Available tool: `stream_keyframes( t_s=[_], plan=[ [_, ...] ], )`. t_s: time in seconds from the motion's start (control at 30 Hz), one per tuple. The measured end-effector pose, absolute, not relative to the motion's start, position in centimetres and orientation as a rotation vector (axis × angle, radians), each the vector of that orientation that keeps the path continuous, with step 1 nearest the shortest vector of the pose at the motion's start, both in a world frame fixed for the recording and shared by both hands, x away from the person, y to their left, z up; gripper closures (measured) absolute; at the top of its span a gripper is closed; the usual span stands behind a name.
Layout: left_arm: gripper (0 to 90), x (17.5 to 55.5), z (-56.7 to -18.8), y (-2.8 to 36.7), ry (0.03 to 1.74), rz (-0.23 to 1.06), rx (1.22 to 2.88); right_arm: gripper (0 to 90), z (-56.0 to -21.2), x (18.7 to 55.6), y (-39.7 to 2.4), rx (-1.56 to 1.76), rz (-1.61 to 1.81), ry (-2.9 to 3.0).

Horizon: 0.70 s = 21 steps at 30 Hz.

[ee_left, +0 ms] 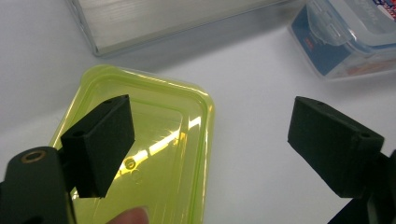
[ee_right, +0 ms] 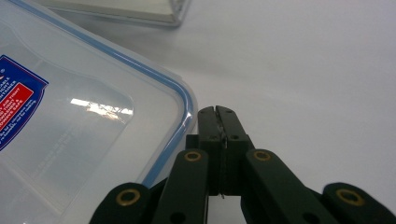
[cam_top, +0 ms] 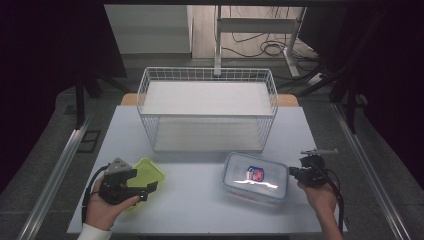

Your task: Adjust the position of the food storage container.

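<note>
1. Two containers to deal with: a clear lidded box [cam_top: 256,178] with a blue seal on the right of the white table [cam_top: 200,200], and a yellow-green container [cam_top: 146,175] on the left, both in front of the wire basket [cam_top: 207,107].
2. Right gripper [cam_top: 294,171] just beside the clear box's right edge, jaws pressed together with nothing between them; looks like a push or nudge against the rim in hand, or a pause before a grip.
3. Left gripper [cam_top: 145,192] over the yellow-green container, jaws spread wide, one pad [ee_left: 100,142] above the tray's inside, the other pad [ee_left: 334,142] out over bare table; no clamp on anything yet.
4. For a clean push: keep the shut tips low against the box's side wall, not the lid lip, and move level so the box slides rather than tips.
5. For a grip on the yellow-green rim: bring one pad inside, one outside the near wall, then close squarely; thin glossy plastic likely to slip or flex under a slanted pinch.
6. Seen from the high view alone: basket shelves and both hands' spacing, well apart.
7. Seen from the right gripper view [ee_right: 218,112]: closed tips right at the blue seal's corner, whether touching cannot be told.
8. Seen from the left gripper view: a fingertip [ee_left: 133,216] at the container's near edge.
</note>
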<state>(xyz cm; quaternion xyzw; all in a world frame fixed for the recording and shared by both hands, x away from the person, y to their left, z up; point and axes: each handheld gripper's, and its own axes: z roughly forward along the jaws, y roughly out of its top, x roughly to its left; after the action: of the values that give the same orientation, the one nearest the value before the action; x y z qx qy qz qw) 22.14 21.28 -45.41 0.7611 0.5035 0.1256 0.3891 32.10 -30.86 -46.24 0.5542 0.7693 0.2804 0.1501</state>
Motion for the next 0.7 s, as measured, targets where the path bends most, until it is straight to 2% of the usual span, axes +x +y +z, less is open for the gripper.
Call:
stream_keyframes(
  t_s=[0.7],
  plan=[
    [14.5,22.2,-45.4,21.1,1.281,0.312,1.931,89.0,-46.7,33.9,-24.7,1.422,0.834,2.283]
  ],
)
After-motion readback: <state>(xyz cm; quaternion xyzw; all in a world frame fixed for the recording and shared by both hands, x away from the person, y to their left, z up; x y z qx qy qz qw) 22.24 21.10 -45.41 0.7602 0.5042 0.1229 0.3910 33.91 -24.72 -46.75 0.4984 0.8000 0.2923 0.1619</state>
